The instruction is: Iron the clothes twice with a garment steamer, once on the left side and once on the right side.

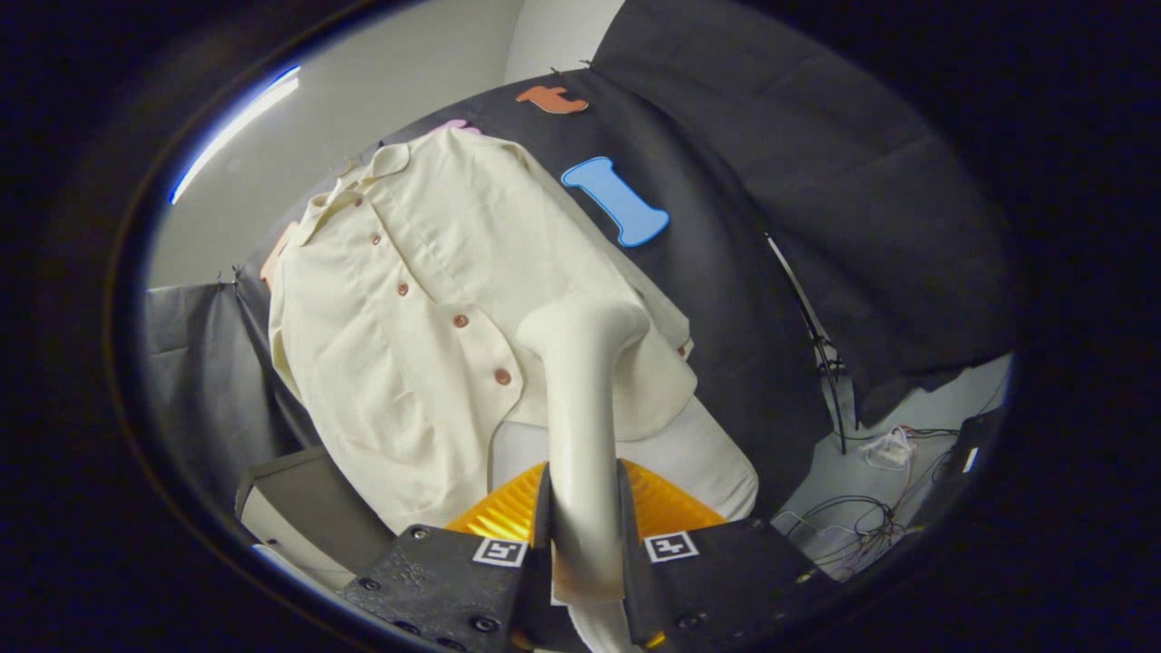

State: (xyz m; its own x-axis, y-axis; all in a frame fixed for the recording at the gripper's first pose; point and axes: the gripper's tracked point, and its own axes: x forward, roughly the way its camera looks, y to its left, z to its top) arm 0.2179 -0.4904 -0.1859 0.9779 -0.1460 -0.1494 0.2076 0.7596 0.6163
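Jaws clamped on steamer (580, 399) (head against shirt (399, 299) hem).

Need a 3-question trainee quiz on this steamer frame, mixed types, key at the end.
1. True or false: the gripper is shut on the steamer.
2. The steamer's head sits against the shirt: A) at the collar B) low, beside the buttons C) off the shirt.
3. Fill in: the shirt hangs in front of a black ____.

Key: 1 true; 2 B; 3 cloth.
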